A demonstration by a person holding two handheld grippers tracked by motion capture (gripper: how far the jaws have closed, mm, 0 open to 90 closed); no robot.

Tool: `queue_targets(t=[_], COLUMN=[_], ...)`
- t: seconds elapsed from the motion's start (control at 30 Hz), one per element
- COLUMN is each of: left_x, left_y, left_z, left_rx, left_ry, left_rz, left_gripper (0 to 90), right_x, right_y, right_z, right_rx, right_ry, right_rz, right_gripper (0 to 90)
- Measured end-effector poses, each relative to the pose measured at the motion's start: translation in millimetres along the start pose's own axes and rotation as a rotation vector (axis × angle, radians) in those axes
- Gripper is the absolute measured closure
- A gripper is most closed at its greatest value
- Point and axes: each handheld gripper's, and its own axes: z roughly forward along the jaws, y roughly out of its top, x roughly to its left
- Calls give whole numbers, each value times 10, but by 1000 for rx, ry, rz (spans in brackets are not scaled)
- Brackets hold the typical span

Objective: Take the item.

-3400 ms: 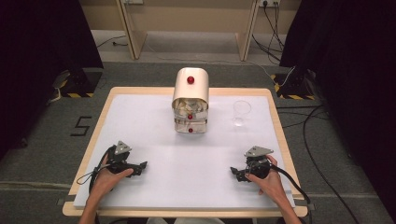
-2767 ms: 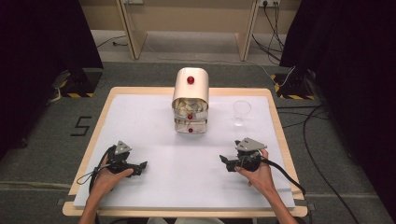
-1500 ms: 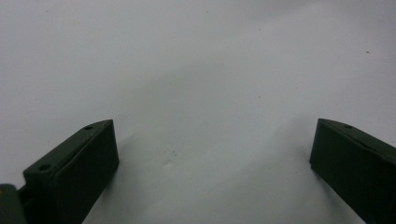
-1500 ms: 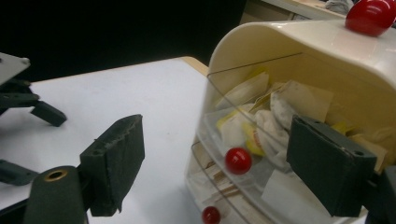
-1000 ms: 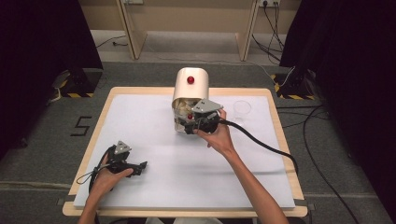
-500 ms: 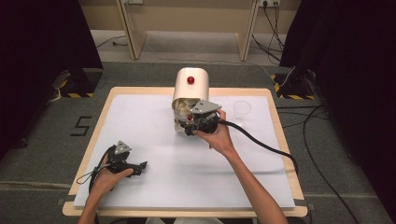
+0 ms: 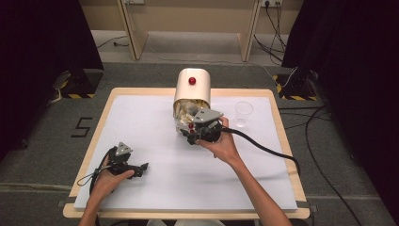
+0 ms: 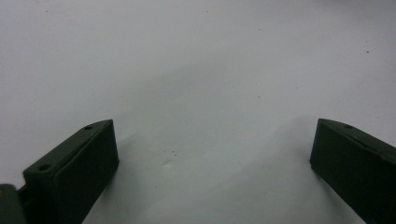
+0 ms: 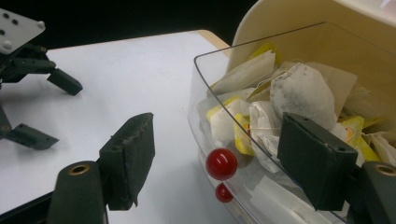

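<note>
The right gripper (image 9: 217,154), jaws wide and empty, straddles the clear drawer (image 9: 205,93) front of the tea box (image 7: 192,92); its red knob (image 9: 221,164) sits dead centre between the jaws, at 12 o'clock and close. One jaw is outside the drawer wall, the other over the tea bags (image 9: 301,91). The left gripper (image 7: 136,168), also wide and empty, rests well apart at 8 o'clock. One box, two red knobs, one cup (image 7: 243,113), many bags.
</note>
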Motion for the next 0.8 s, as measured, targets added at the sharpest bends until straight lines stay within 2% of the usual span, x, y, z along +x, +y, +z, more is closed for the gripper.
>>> queue_targets(t=[0.8], left_x=[4], left_y=[1], left_z=[-1], left_rx=[2], left_ry=[-1], left_rz=[3], left_gripper=[0], right_x=[163], right_y=[-52], right_z=[-107], right_rx=[19], right_ry=[11], right_rz=[-25], right_gripper=[307])
